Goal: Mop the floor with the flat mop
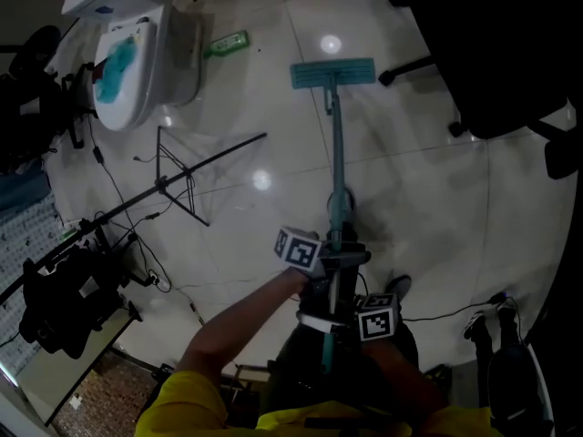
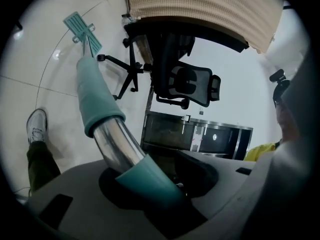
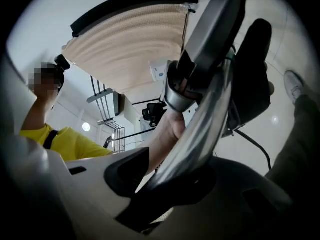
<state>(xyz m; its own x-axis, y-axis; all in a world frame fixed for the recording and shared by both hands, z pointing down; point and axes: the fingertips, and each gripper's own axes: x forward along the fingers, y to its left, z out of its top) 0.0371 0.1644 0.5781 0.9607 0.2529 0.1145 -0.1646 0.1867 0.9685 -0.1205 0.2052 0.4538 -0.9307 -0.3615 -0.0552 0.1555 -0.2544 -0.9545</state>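
Glossy pale tiled floor [image 1: 273,107] underfoot. Well ahead on it, flat mop [image 1: 332,73] with pad down on the tiles, long handle [image 1: 338,162] running straight back and up toward the person. Clamped narrowly on the handle's teal sleeve, left gripper [image 2: 150,184]; just behind, closed on bare chrome shaft, right gripper [image 3: 185,169]. Off left, white toilet [image 1: 137,62] and green bottle [image 1: 228,42]; off right, black office chair [image 1: 492,71].

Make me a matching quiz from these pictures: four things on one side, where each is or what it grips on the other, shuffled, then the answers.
1. mop head
2. green bottle
3. left gripper
4. right gripper

A. shut on the mop handle, on its bare metal
B. lying near the white container
C. flat on the floor, at the mop handle's far end
D. shut on the mop handle's teal sleeve

Pairs: 1-C, 2-B, 3-D, 4-A
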